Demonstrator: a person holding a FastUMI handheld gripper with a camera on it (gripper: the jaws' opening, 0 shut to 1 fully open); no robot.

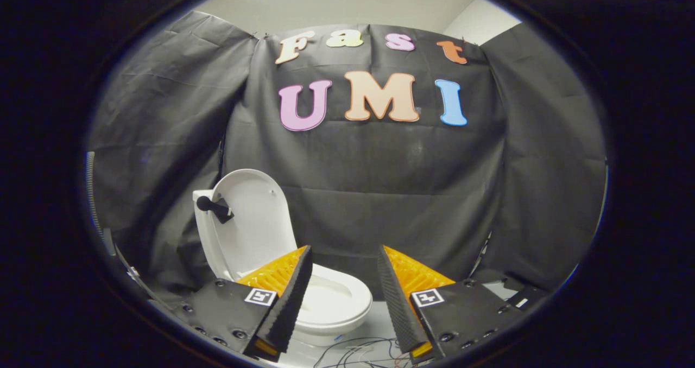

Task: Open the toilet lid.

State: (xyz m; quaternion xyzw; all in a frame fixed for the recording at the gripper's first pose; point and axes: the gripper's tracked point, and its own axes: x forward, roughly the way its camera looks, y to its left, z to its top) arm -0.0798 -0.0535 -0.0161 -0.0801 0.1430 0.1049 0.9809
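Observation:
A white toilet [331, 303] stands on the floor ahead of my fingers, partly behind the left one. Its lid [255, 221] is raised upright and leans back against the tank [205, 232]. A dark handle [214, 208] sticks out at the lid's upper left. The seat and bowl lie uncovered below. My gripper [345, 259] is open, its fingers spread wide with nothing between them. It hangs apart from the toilet, nearer to me, with the bowl showing between and below the fingers.
Black cloth walls [380, 183] close the booth behind and on both sides of the toilet. Loose thin cables [358, 351] lie on the pale floor just below the fingers. A ribbed hose [91, 194] runs down the left side.

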